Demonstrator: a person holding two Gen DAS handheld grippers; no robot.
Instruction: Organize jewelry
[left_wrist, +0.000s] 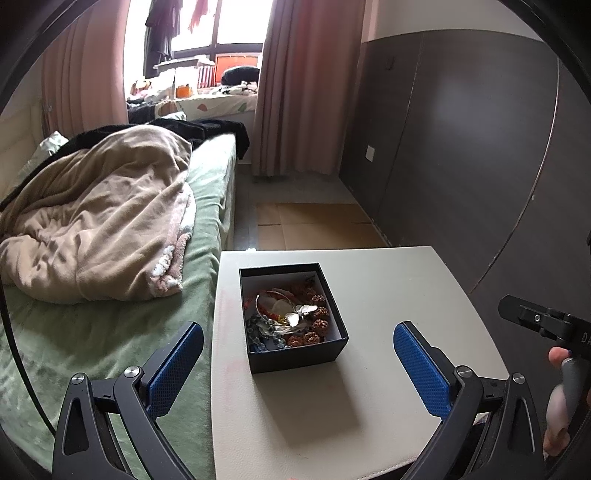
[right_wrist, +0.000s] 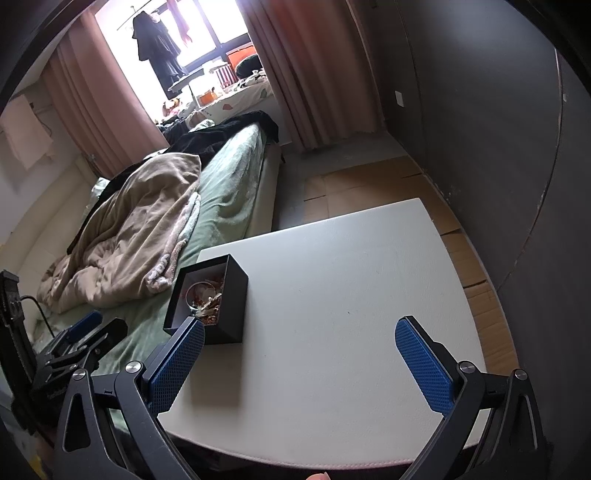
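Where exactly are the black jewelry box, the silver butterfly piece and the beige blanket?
Black square jewelry box (left_wrist: 295, 354): left wrist view, on its near outer wall.
Silver butterfly-shaped ornament (left_wrist: 301, 314): left wrist view, on its wings, inside the box.
Crumpled beige blanket (left_wrist: 107, 221): left wrist view, on its middle folds.

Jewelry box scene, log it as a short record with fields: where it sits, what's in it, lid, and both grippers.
box: black, square, open top
location: on the white table, near its edge by the bed
contents: tangled jewelry, with brown beads, a silver bangle, a silver butterfly piece
lid: none in view
left gripper: open, empty, held short of the box
right gripper: open, empty, over bare table right of the box
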